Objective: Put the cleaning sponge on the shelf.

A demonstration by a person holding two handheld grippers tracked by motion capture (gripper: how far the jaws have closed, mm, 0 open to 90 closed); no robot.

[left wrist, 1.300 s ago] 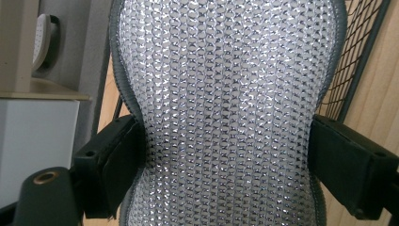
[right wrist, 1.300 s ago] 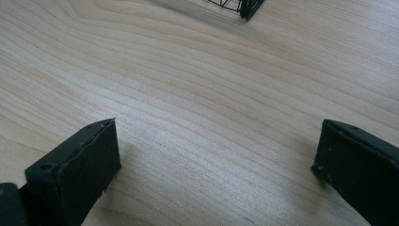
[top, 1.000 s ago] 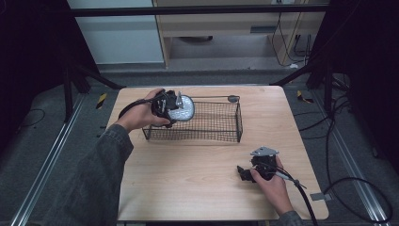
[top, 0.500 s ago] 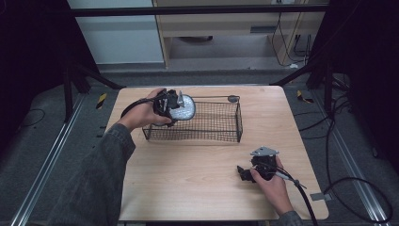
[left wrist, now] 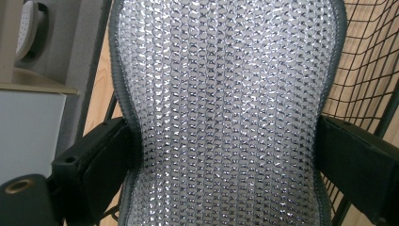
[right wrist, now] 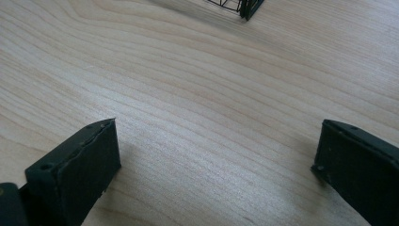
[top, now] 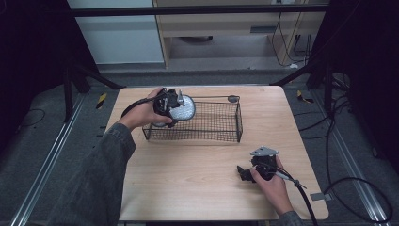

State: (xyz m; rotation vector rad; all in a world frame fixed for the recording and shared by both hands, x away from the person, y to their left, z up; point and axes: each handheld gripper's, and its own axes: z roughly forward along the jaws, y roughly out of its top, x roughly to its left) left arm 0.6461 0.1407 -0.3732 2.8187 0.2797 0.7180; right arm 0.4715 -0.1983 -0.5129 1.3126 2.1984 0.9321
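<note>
L gripper [top: 175,106] clamped on silver mesh pad [left wrist: 226,113], held over left end of wire basket [top: 221,136] — placing step. Next, probably: lower inside, release. R gripper [top: 245,173] jaws apart, idle on table [top: 188,188].

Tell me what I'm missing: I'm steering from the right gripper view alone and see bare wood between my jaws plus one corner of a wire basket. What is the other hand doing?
Observer: The left gripper is shut on a silvery mesh pad, held above the left end of the wire basket.
Operator: Is the grip secure?
Observer: The left gripper view shows both jaws pressing the pad's sides, pinching it to a waist.
Operator: Anything in the basket?
Observer: The high view shows nothing through the mesh; the part under the pad is hidden.
Operator: Where am I?
Observer: Your right gripper rests open near the table's front right, apart from the basket.
</note>
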